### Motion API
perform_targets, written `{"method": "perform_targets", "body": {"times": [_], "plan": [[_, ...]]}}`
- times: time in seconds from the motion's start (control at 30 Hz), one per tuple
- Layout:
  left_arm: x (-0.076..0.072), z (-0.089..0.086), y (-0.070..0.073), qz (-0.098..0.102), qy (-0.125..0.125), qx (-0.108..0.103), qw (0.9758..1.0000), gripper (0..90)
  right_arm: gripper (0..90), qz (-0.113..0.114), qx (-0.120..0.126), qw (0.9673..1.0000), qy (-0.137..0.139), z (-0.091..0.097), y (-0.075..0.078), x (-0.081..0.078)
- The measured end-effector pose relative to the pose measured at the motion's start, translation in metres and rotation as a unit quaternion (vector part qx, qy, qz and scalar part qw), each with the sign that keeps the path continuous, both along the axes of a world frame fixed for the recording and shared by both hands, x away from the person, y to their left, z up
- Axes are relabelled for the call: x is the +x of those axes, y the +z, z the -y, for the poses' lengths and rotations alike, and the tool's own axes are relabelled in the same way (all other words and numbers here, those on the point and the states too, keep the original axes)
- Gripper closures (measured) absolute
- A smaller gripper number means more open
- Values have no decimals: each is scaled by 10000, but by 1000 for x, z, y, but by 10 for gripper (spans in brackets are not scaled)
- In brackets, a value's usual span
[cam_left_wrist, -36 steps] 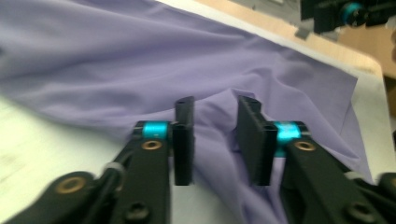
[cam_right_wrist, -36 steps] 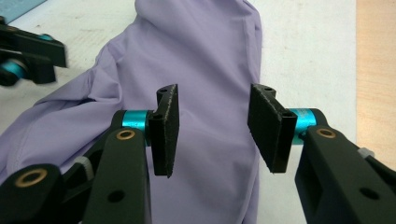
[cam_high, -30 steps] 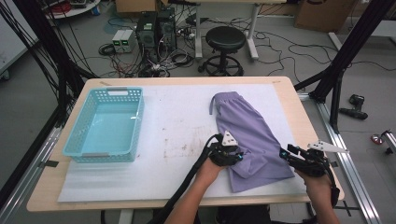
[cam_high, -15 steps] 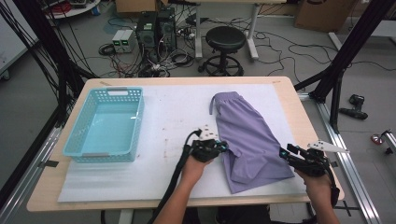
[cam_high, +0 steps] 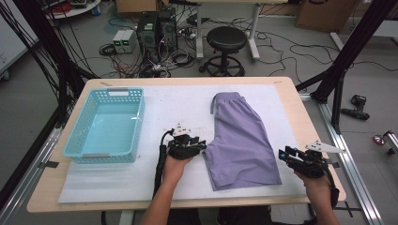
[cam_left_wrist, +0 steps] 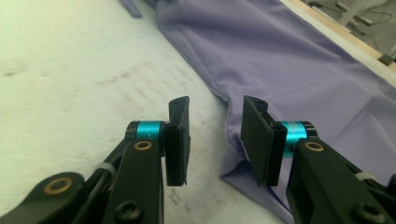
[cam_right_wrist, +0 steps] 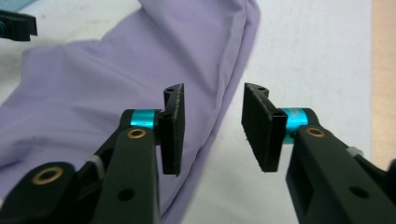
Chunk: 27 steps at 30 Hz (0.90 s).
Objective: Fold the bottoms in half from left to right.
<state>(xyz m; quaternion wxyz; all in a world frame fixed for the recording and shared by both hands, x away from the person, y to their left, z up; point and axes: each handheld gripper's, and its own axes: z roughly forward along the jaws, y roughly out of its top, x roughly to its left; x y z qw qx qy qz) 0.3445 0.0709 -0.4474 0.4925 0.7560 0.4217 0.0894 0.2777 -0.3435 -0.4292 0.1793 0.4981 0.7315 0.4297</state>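
Left gripper (cam_left_wrist: 212,135) released, jaws just opened, nothing between; shorts (cam_high: 239,140) lie just right of it. Right gripper (cam_right_wrist: 212,133) also unclenched, jaws narrowing over the shorts' edge. Risk: pinching one layer, so the cloth bunches; since earlier, left gripper has drawn the hem leftward.

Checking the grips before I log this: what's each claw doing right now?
Left claw: open, jaws just opening, nothing between them, beside the purple shorts.
Right claw: open, jaws just closing a little, above the shorts' edge, holding nothing.
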Motion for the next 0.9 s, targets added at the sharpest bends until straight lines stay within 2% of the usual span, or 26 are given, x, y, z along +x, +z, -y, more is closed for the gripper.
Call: {"method": "perform_targets", "body": {"times": [0.1,0.2,0.27,0.3,0.33,0.37,0.4,0.47,0.53,0.6,0.7,0.77,0.83,0.9], "plan": [[2,6,-4,-68,-81,-71,9999,577,640,-170,-98,9997,117,-3,-8,3],[5,13,-9,-209,-185,124,9995,599,651,-265,-183,9991,260,-10,-15,6],[5,16,-13,-313,-272,425,9982,718,682,-302,-376,9983,326,-17,-18,10],[5,17,-13,-273,-240,491,9981,812,716,-330,-569,9974,288,-20,-20,12],[4,18,-12,-212,-155,500,9984,859,786,-374,-745,9963,198,-22,-22,15],[4,18,-11,-156,-93,561,9983,878,831,-413,-793,9959,158,-23,-23,17],[5,18,-10,-126,-13,586,9982,880,896,-417,-773,9960,184,-24,-23,19],[7,16,-11,-124,46,503,9986,881,898,-326,-725,9965,243,-27,-20,23],[8,15,-12,-162,128,531,9984,880,899,-250,-848,9959,181,-30,-18,27],[9,15,-12,-177,250,550,9980,879,899,-270,-895,9956,85,-31,-19,33],[8,17,-12,-151,259,583,9978,874,894,-304,-984,9947,-37,-33,-23,40],[8,14,-10,-44,307,577,9979,817,821,-293,-941,9951,-105,-34,-24,39],[7,8,-7,35,334,376,9987,735,747,-231,-847,9961,-55,-32,-21,34],[5,2,-4,120,248,229,9994,699,724,-135,-754,9971,19,-28,-16,25]]}}
